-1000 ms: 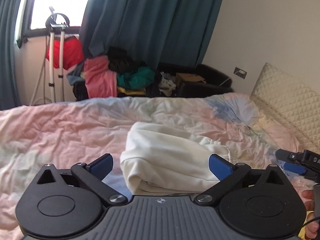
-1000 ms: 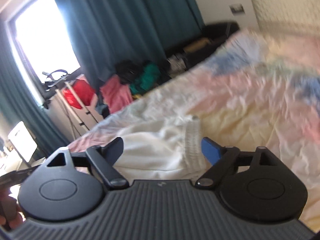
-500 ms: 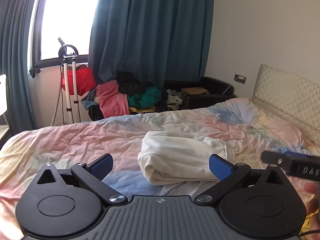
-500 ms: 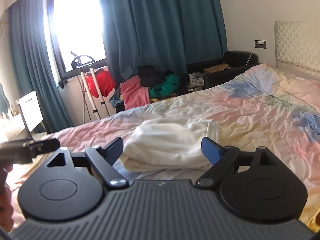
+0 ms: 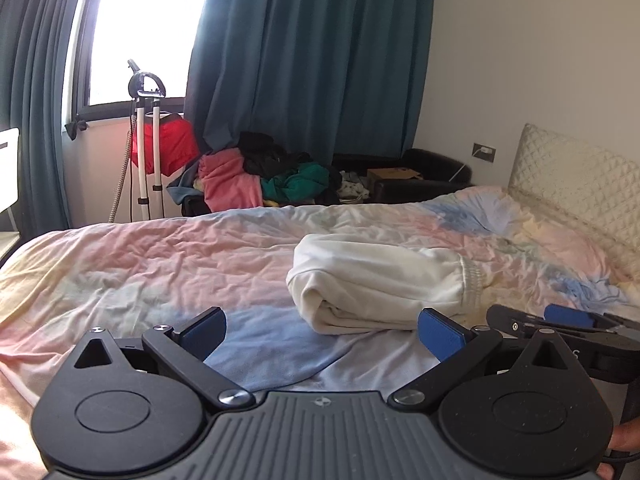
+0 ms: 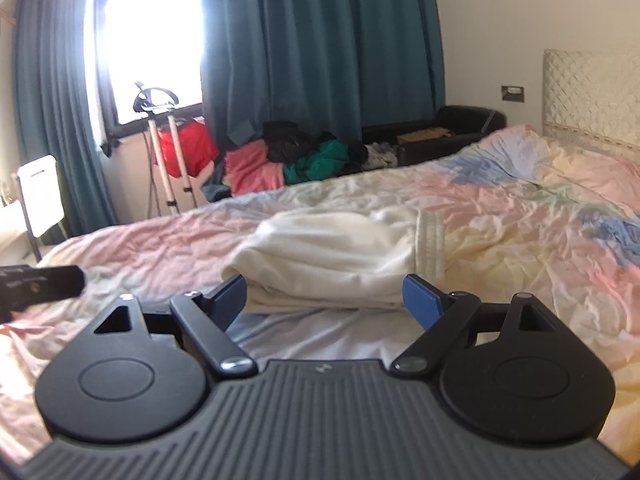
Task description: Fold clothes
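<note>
Left gripper [image 5: 322, 334] spread; white garment [image 5: 380, 280] folded.

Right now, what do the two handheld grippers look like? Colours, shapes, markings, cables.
The left gripper and right gripper match: a ribbed dark grey body with a small round logo, two black teardrop-shaped side plates with circular discs, black linkage arms on silver pivots, and blue finger pads. A thin black cable runs by the right hand.

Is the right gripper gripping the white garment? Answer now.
No: the right gripper is open, its blue pads short of the folded white garment on the bed.
</note>
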Tool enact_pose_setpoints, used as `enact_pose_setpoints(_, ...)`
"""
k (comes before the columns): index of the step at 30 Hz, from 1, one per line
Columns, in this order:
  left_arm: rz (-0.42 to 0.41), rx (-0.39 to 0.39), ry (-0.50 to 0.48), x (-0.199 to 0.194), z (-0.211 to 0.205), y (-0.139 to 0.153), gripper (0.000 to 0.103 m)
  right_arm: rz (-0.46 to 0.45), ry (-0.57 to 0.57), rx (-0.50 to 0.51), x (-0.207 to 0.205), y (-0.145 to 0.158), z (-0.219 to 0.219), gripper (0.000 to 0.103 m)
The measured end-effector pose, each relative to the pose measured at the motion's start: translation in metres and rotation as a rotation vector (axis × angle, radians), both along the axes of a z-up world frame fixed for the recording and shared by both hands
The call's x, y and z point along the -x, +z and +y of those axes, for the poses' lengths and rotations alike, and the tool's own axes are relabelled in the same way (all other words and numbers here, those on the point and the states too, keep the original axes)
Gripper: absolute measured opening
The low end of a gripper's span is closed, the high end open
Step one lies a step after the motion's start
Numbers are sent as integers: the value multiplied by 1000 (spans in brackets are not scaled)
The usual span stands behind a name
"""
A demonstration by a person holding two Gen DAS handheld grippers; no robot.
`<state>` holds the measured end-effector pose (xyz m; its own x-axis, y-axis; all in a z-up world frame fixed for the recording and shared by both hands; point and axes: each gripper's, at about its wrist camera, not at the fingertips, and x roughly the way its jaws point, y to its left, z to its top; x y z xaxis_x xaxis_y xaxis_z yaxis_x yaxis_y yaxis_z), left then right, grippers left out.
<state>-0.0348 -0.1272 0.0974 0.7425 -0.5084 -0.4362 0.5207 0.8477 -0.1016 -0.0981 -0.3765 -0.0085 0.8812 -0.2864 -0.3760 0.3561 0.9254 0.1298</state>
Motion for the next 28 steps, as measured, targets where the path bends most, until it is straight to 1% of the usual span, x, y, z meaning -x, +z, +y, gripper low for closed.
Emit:
enact_pose_setpoints(3, 2, 4, 4, -4, 2, -8, 103, -13, -22, 18, -2, -7, 5, 87)
enact_pose_setpoints(6, -2, -34, 21, -9, -2, -17, 103, -2, -38, 52, -8, -11, 10, 87)
enact_pose_setpoints(10, 24, -38, 24, -14, -3, -26, 103, 0, -21, 43, -10, -13, 7, 87)
enact_pose_setpoints(15, 18, -57, 40, -16, -5, -29, 103, -8, -19, 21, -9, -14, 3, 87)
enact_pose_setpoints(19, 26, -47, 37, -15, -7, -28, 103, -7, -15, 19, -9, -14, 3, 87)
enact_pose_setpoints(24, 0, -69, 30, -9, -10, -27, 103, -7, -9, 25, -10, -14, 5, 87)
enact_pose_setpoints(28, 14, -53, 15, -7, -10, -27, 103, -5, -4, 33, -10, -14, 7, 87)
